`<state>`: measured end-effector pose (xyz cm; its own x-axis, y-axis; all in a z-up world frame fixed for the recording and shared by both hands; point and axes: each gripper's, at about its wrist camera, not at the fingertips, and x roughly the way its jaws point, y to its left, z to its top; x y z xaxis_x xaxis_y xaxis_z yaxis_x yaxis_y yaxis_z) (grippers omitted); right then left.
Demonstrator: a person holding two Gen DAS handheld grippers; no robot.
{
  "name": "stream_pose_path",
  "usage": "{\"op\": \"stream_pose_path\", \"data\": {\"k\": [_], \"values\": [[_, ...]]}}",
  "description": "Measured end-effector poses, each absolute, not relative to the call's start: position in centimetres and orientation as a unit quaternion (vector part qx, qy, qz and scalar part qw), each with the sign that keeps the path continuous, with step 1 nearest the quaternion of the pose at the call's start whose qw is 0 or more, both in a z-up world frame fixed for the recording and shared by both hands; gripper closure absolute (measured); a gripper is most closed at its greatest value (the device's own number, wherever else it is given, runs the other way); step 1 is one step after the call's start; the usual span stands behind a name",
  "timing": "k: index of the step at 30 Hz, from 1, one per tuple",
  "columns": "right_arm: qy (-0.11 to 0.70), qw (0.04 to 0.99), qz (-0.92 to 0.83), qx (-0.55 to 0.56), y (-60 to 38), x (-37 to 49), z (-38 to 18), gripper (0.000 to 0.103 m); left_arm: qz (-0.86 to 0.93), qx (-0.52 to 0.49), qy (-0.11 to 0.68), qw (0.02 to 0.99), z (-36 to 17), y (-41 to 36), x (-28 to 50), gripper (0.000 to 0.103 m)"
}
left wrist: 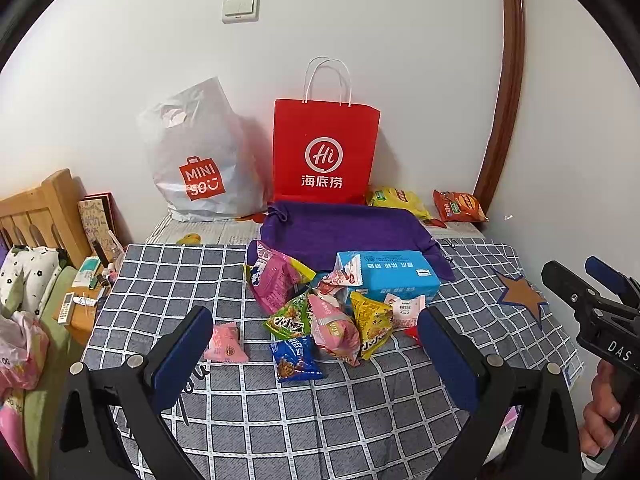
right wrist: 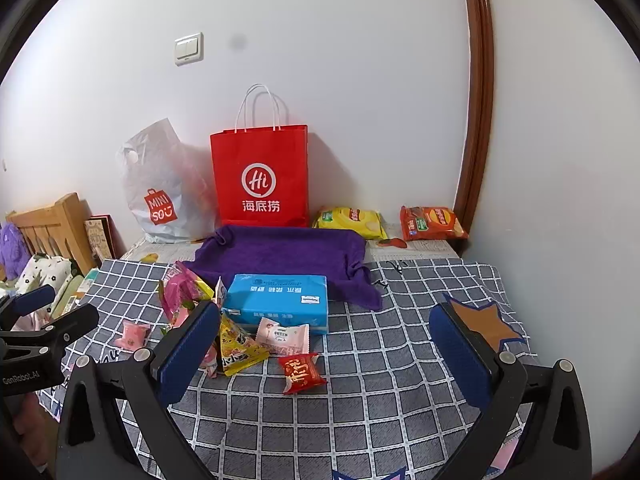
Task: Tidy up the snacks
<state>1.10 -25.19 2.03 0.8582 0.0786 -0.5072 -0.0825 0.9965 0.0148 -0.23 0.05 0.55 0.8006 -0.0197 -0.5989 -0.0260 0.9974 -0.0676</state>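
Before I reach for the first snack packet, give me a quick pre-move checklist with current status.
1. left gripper open, nothing between the jaws: ok.
2. right gripper open, empty: ok.
3. Snack pile in view on the checked cloth: ok.
4. Small red packet lies apart from the pile, free to grasp: ok.
5. Purple towel spread flat behind the blue pack: ok.
6. Red paper bag open at top: cannot tell.

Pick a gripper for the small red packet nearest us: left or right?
Right. The red packet lies between the open right gripper's fingers, clear of the pile. From the left gripper, also open, it shows only as a sliver behind a finger.
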Motion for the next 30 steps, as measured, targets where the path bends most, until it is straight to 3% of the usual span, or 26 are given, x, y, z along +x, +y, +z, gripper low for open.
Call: {"op": "stream_pose_path", "data": {"k": [30], "values": [[0.262, 0.964, 0.05, 0.0, -25.21, 0.89, 2.07, 0.0, 0.002, -0.029, 0.308, 0.951, 0.84, 0.09, -0.66, 0.001]]}}
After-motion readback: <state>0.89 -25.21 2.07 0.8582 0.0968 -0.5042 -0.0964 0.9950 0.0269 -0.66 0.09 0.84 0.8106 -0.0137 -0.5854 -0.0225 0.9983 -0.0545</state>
